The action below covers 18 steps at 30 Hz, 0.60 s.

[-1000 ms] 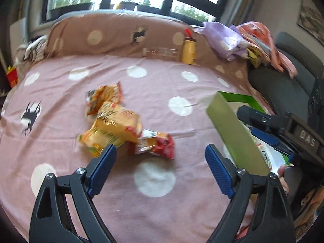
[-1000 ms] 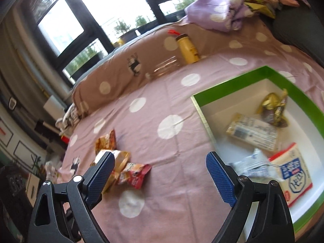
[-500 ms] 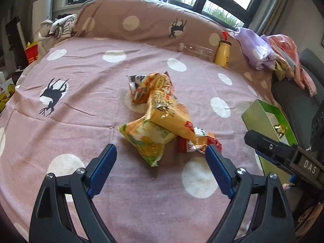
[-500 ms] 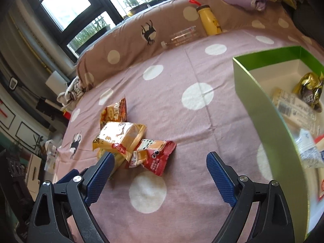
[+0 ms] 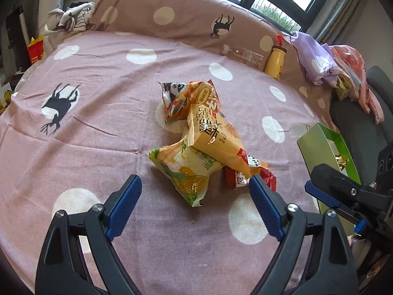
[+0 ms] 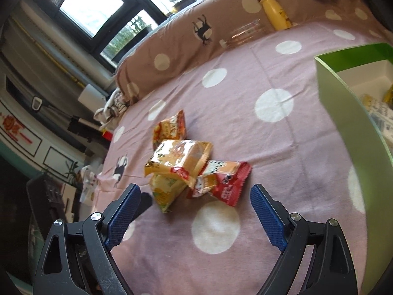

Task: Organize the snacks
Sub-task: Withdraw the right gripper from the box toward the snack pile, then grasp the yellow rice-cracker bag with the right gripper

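On the spotted bedspread (image 5: 103, 113), four snack packets (image 5: 211, 137) lie heaped, left of the green box (image 6: 343, 103). Left gripper (image 5: 195, 191) and right gripper (image 6: 195, 196) both gape, empty. Packets judged light, crinkly, slippery; pinch a crimped end seal. Yellow, orange, red foil.

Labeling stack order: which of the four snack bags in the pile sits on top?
The orange-yellow bag. It lies across the green corn bag and the red bag, with its far end over the panda bag; nothing overlaps it.
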Each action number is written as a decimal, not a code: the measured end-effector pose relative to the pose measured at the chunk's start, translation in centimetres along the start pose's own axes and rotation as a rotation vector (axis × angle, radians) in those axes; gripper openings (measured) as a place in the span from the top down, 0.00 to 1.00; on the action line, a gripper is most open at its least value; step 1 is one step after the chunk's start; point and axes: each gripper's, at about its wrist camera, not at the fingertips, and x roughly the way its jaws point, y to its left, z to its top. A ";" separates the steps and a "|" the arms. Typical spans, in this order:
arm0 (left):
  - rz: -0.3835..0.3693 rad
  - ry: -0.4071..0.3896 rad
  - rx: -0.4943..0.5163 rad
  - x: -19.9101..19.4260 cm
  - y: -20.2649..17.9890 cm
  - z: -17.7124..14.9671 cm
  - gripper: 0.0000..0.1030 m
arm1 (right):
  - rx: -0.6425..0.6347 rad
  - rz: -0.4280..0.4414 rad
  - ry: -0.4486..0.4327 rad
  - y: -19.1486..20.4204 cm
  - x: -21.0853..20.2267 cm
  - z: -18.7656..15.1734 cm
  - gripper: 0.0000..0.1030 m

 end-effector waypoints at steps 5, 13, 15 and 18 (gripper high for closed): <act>0.001 0.020 0.003 1.0 0.1 0.9 0.13 | 0.001 0.024 0.054 0.8 1.3 2.1 0.11; -0.099 -0.042 0.074 1.3 -1.0 3.4 0.13 | 0.059 0.105 0.194 1.0 7.7 5.5 0.11; -0.069 -0.027 0.097 2.3 -1.5 3.7 0.15 | 0.075 0.103 0.234 0.8 9.5 5.3 0.11; -0.072 0.019 0.102 3.9 -1.6 3.6 0.26 | 0.072 0.131 0.282 0.5 11.3 4.7 0.11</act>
